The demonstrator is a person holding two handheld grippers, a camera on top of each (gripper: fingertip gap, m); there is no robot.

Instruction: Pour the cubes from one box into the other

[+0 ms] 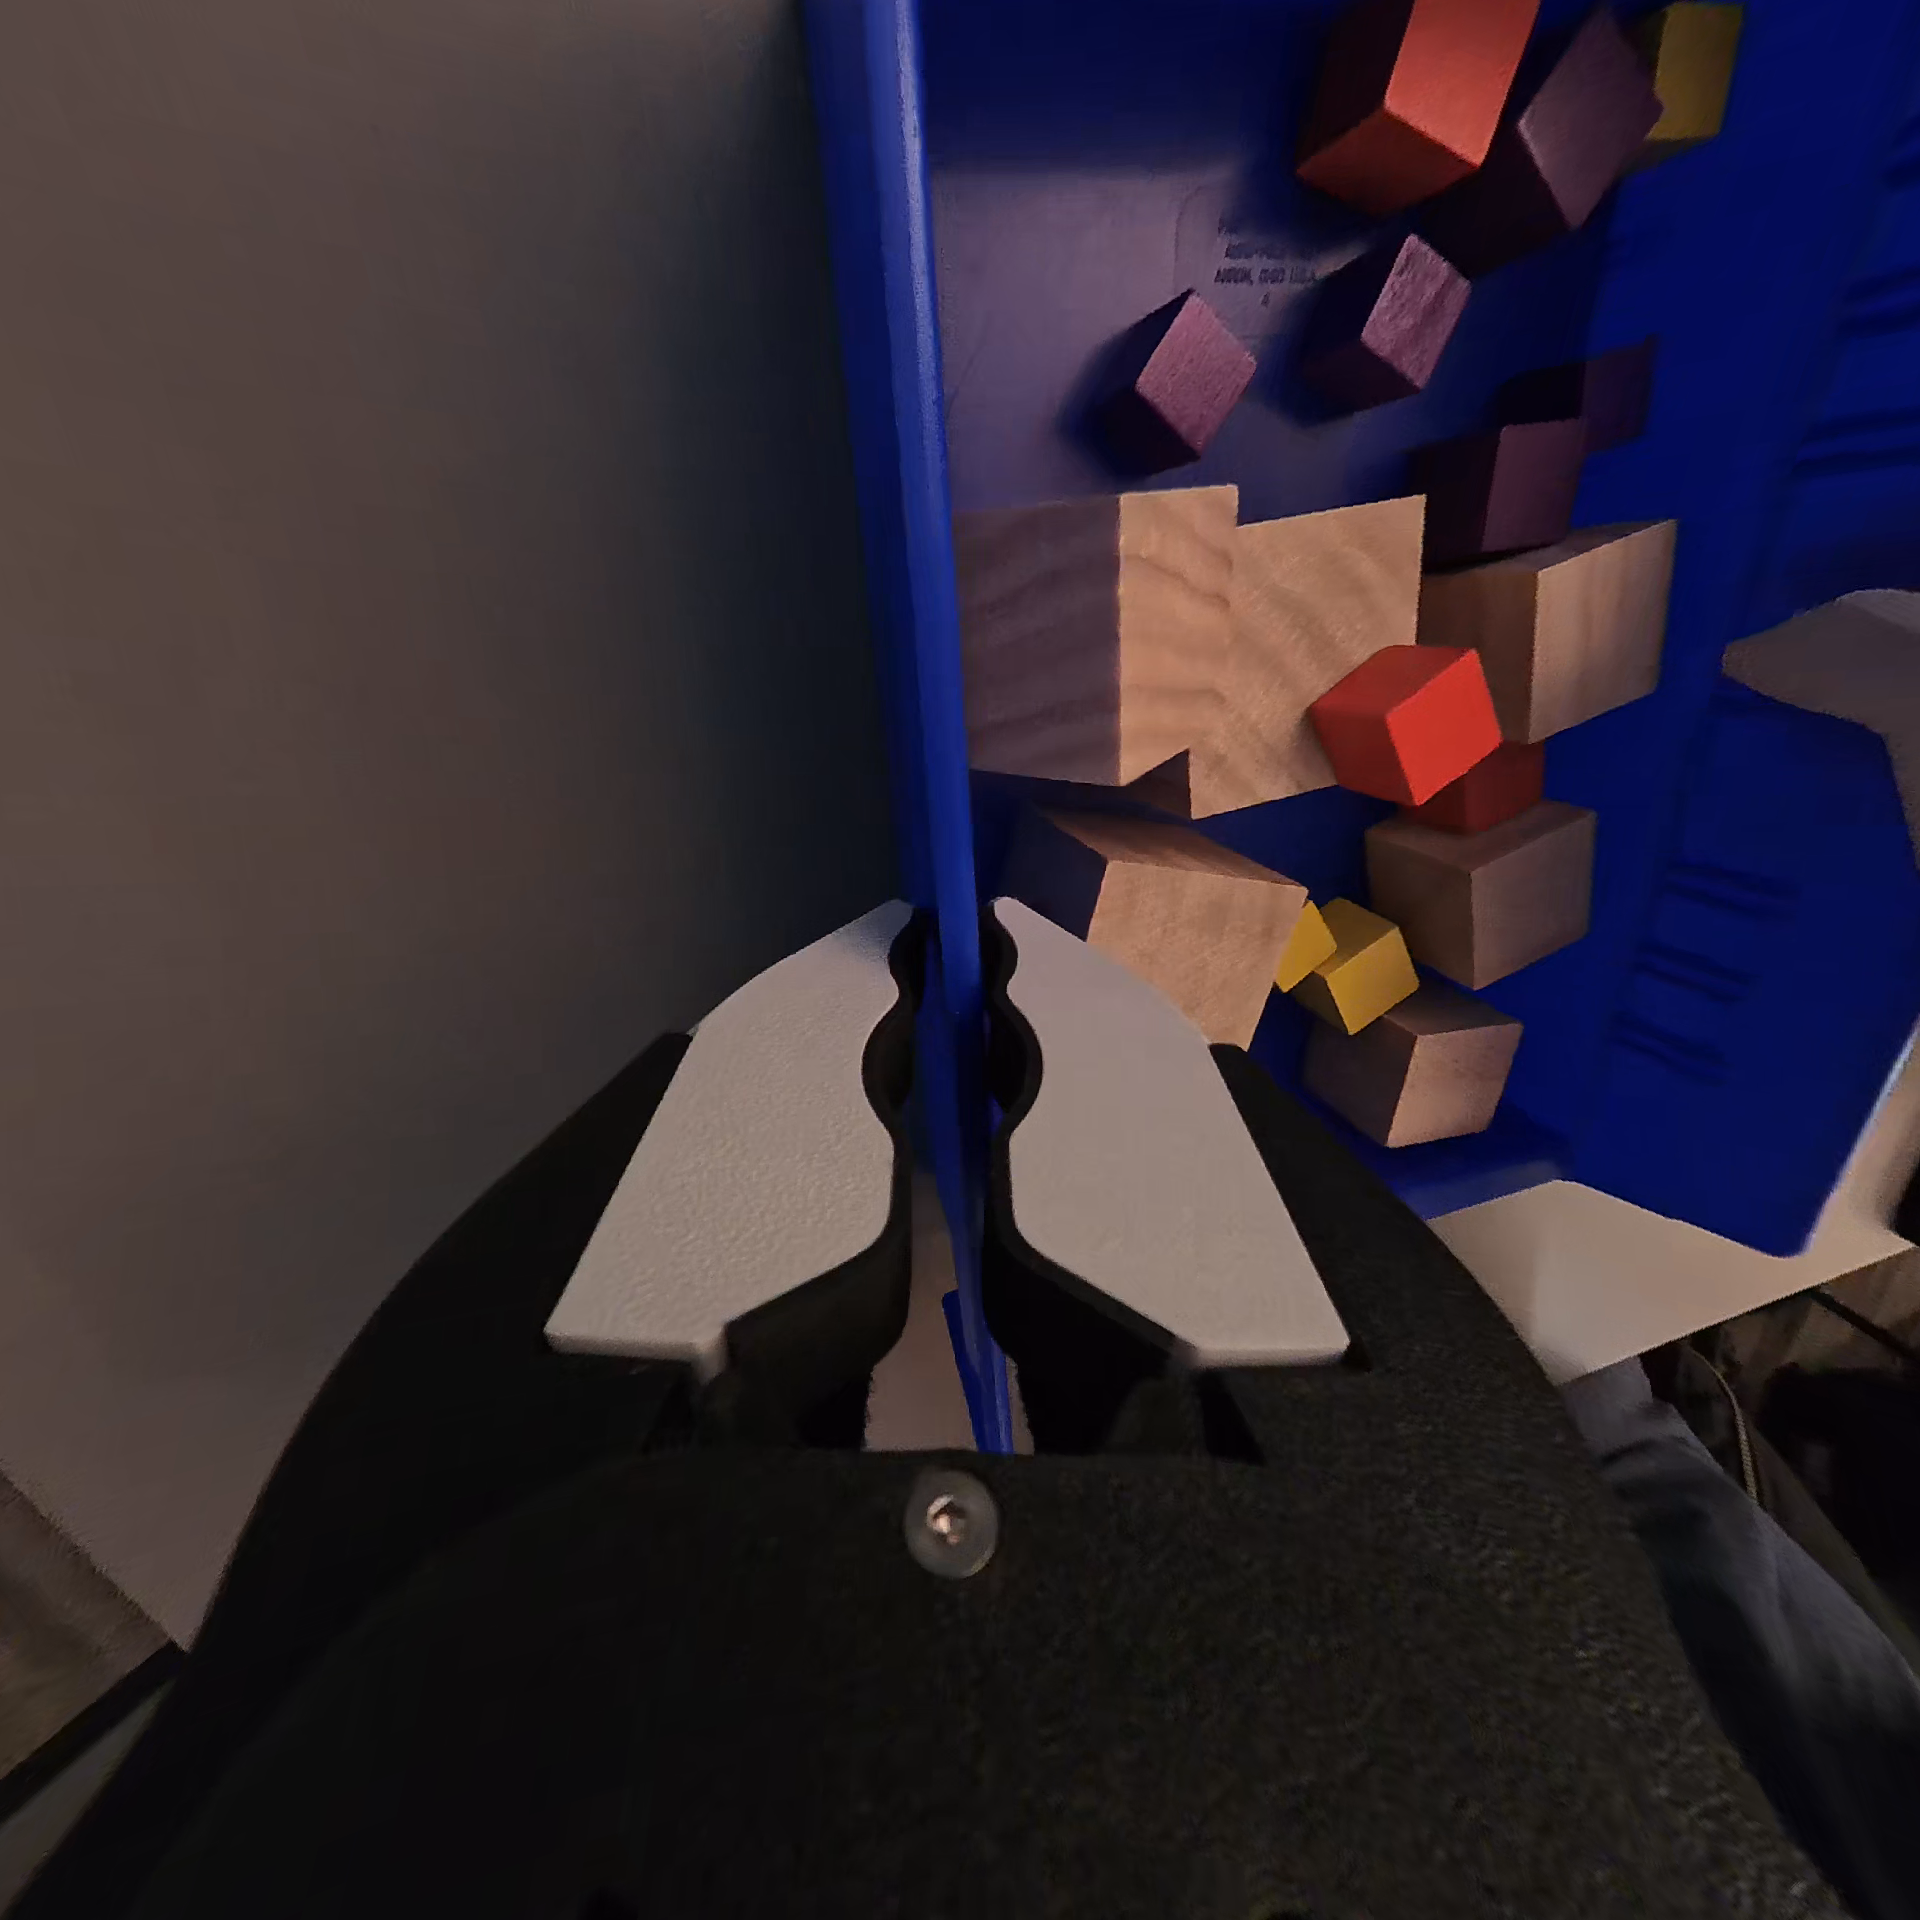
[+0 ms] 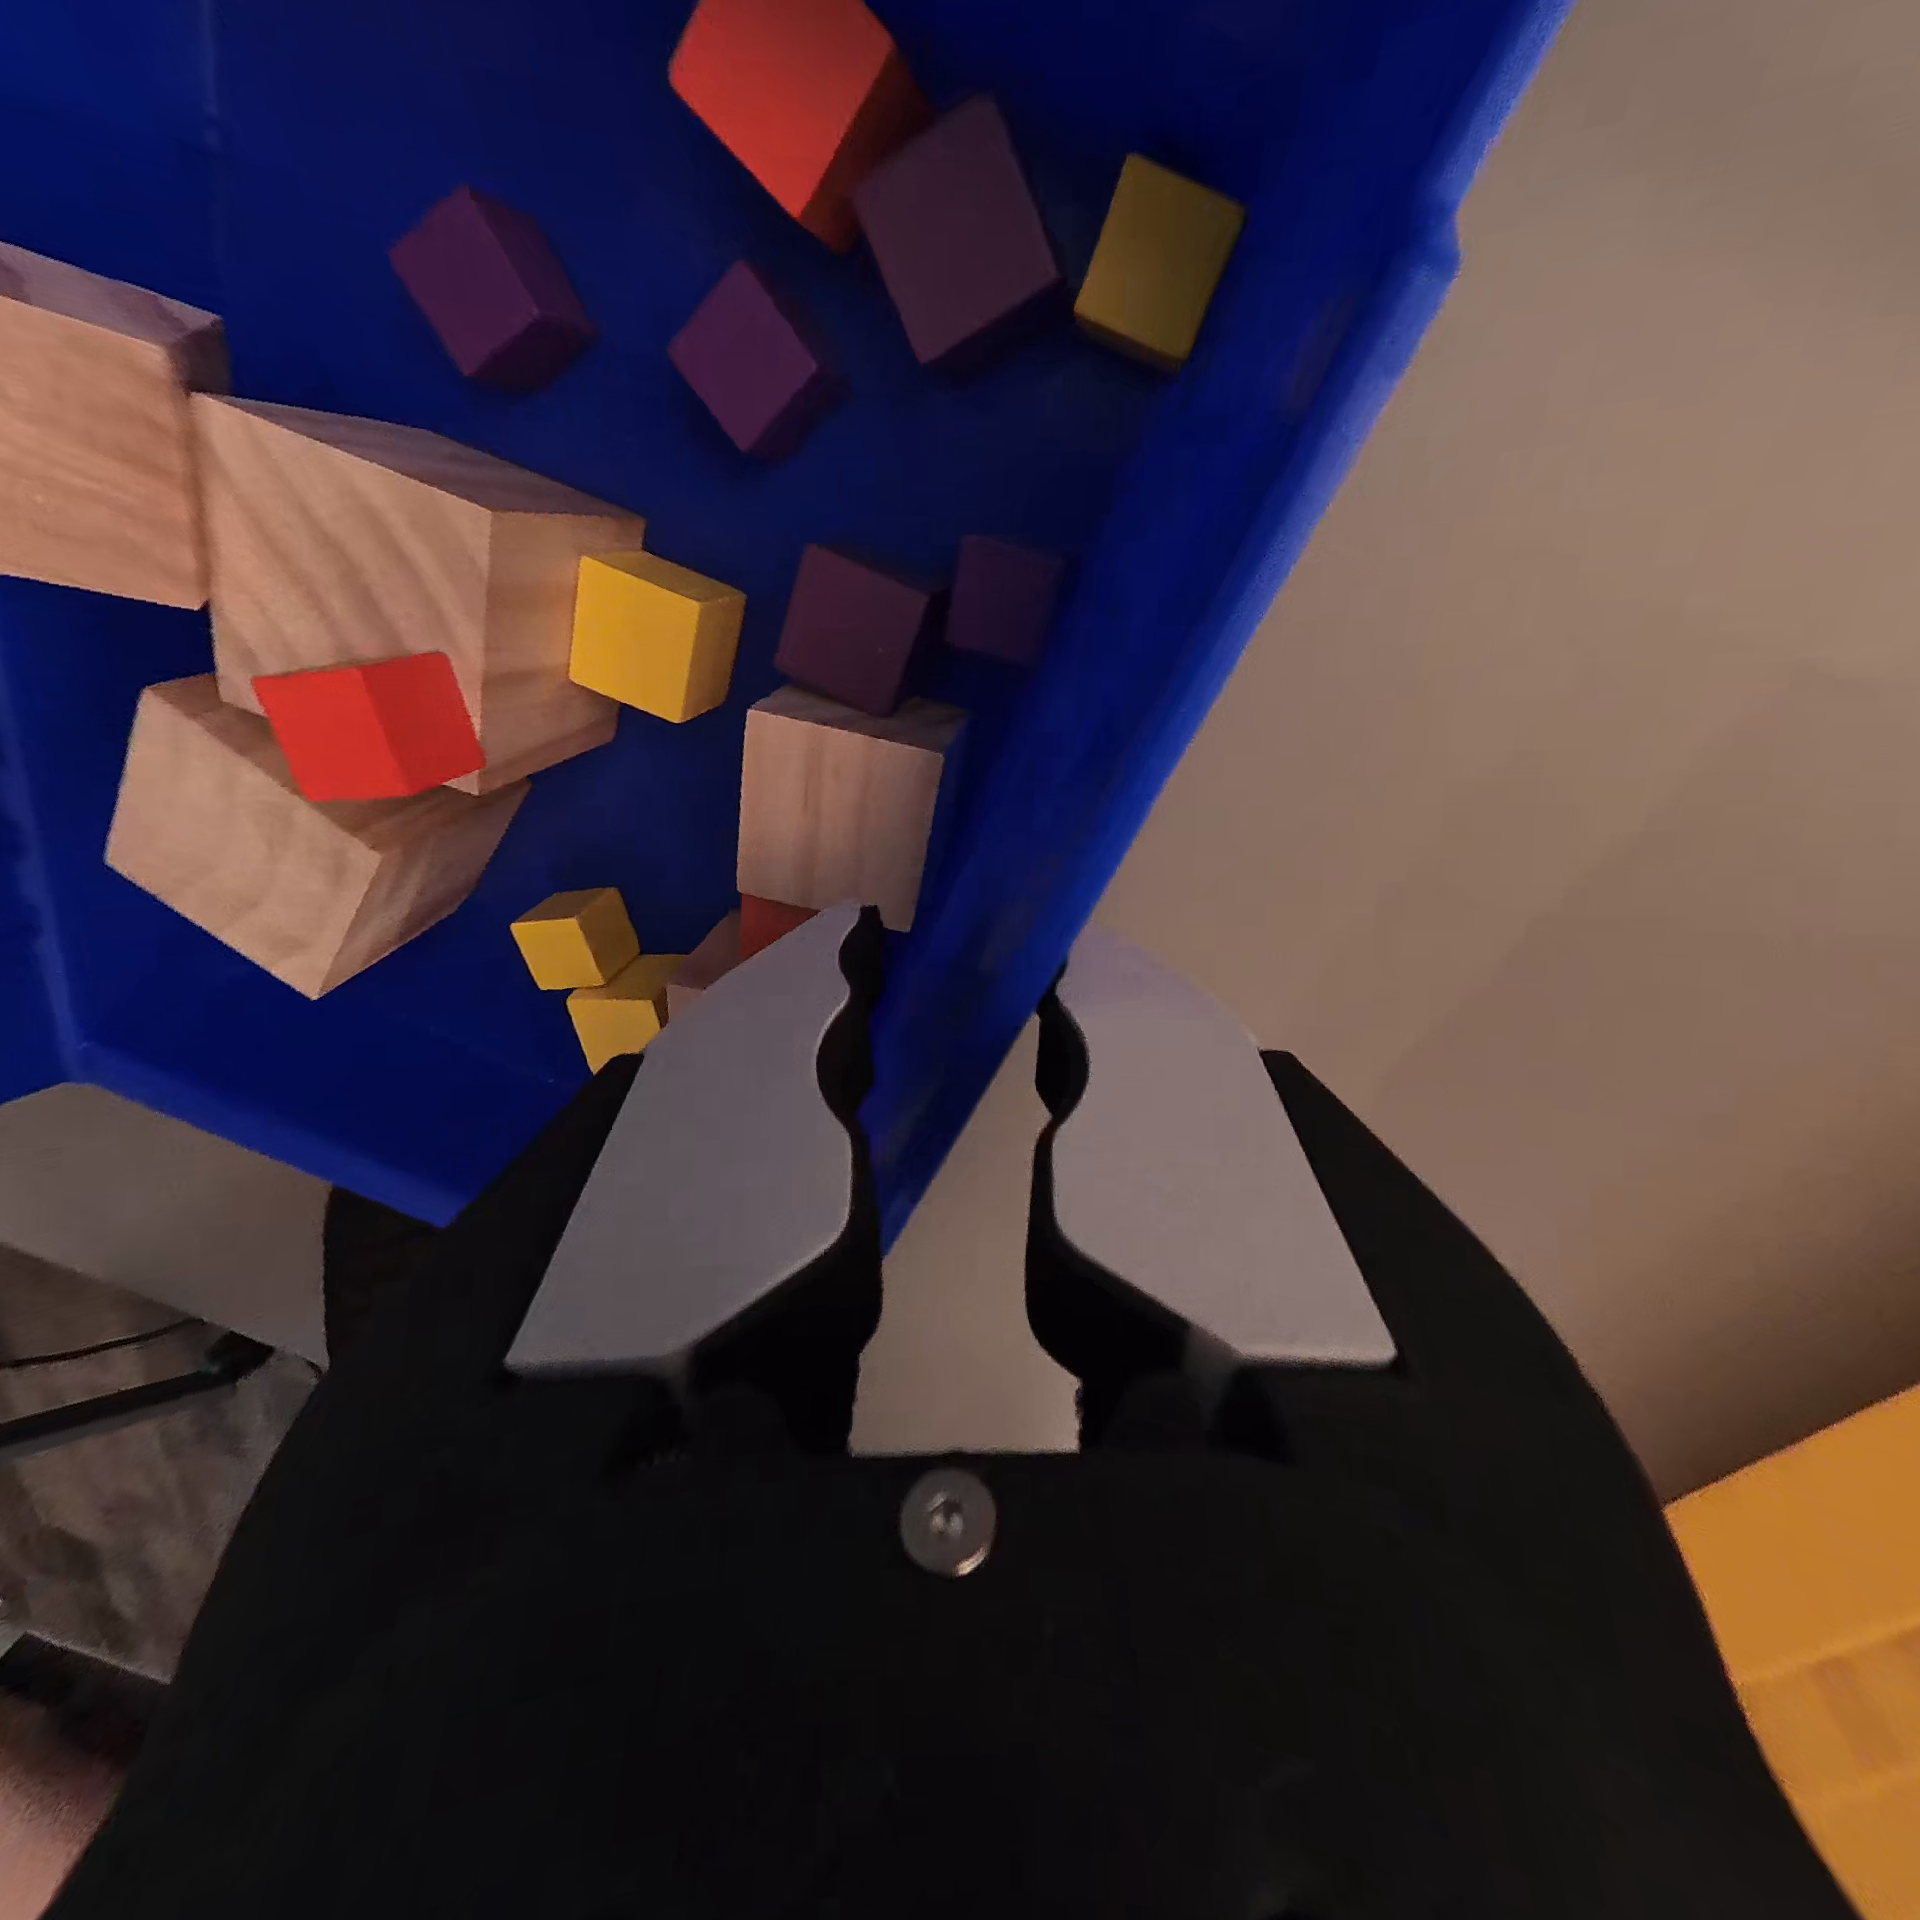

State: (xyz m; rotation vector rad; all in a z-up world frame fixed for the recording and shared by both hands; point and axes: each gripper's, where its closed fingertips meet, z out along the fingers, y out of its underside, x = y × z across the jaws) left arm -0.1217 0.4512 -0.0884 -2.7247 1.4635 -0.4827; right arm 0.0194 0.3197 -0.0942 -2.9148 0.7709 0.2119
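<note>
The blue box (image 1: pixel 1039 312) is held up and tilted between both grippers. Several cubes lie loose on its floor, blurred as if sliding: big plain wooden ones (image 1: pixel 1049 634), red (image 1: pixel 1413 717), purple (image 1: pixel 1184 379) and small yellow ones (image 1: pixel 1361 966). My left gripper (image 1: pixel 951 914) is shut on the box's left wall. In the right wrist view the blue box (image 2: pixel 260 125) holds the same wooden (image 2: pixel 353 540), red (image 2: pixel 364 727), yellow (image 2: pixel 655 634) and purple (image 2: pixel 488 281) cubes. My right gripper (image 2: pixel 966 945) is shut on the box's right wall, one finger inside, one outside.
A yellow box (image 2: pixel 1818 1621) shows at the lower right of the right wrist view, partly hidden by the gripper. A white table edge (image 1: pixel 1662 1278) lies under the blue box. Dark floor with cables (image 2: pixel 104 1371) lies below. A plain pale surface (image 1: pixel 364 623) fills the left.
</note>
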